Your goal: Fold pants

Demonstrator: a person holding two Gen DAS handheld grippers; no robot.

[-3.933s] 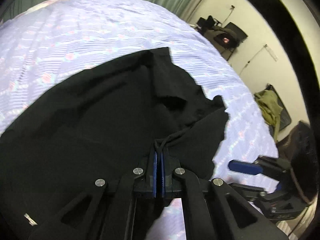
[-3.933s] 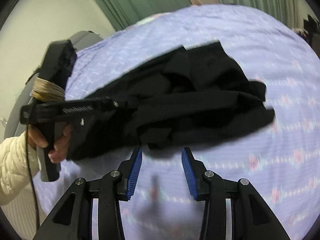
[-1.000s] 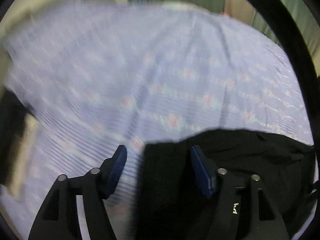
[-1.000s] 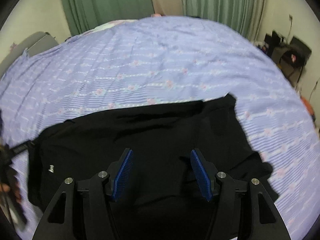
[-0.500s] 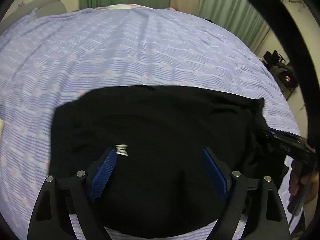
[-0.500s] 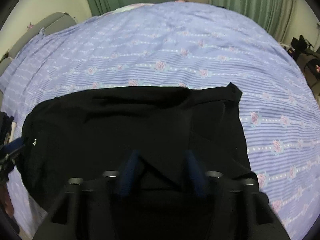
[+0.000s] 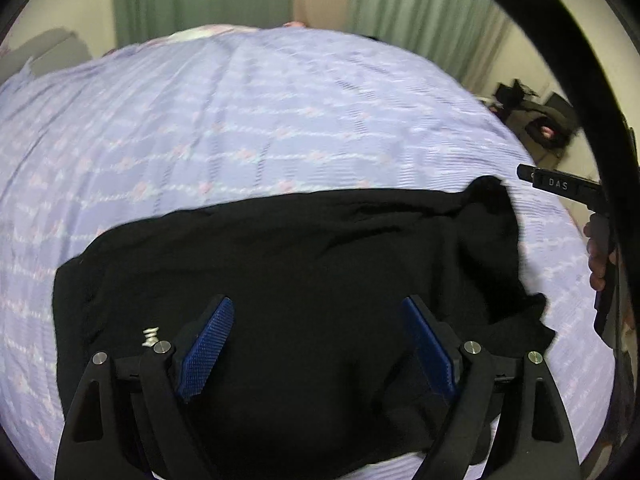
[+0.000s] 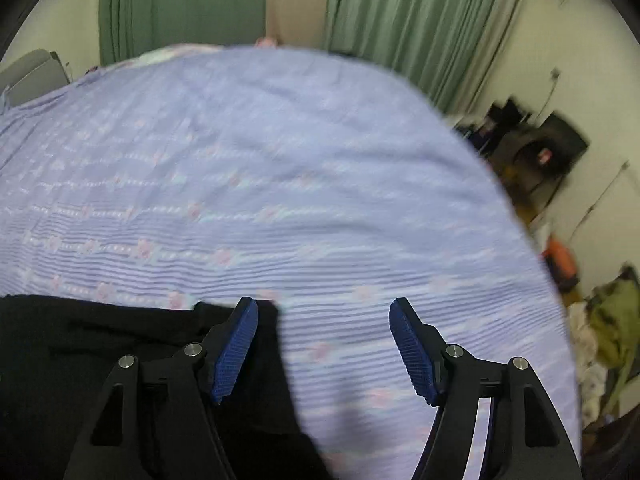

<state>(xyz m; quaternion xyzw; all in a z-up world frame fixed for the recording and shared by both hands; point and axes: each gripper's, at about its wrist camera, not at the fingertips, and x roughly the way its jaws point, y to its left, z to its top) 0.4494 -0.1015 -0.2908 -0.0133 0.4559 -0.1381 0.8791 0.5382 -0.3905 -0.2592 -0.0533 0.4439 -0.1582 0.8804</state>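
- Black fabric fills the lower half of the left wrist view: the pants [image 7: 304,280] lie folded into a broad block on the lilac striped bedsheet [image 7: 240,128], near the edge closest to the cameras.
- A small white logo [image 7: 151,336] shows on the cloth just left of the left gripper's blue pad.
- The fold's far edge runs fairly straight, but the right-hand end is rumpled, with a raised corner and a ragged flap spilling toward the bed's right side.
- The left gripper [image 7: 318,344] hovers over the middle of the pants with its jaws spread wide; nothing is pinched between the pads, so it is released.
- The right gripper [image 8: 324,344] sits off the garment's right end; its jaws are opening, and only bedsheet shows between them. The cloth edge runs behind its left pad, with no sign of a grip.
- In the left wrist view the person's right hand [image 7: 598,256] appears at the far right, wrapped round that tool's handle.
- Judged from this, one fold is laid down and both tools are free, so the step in hand looks like the pause between folds.
- The next move probably calls for tidying the rumpled right end, then pinching both layers at one end with each gripper and carrying them across evenly.
- The risk I see is catching only the top layer, which would drag the fold open.
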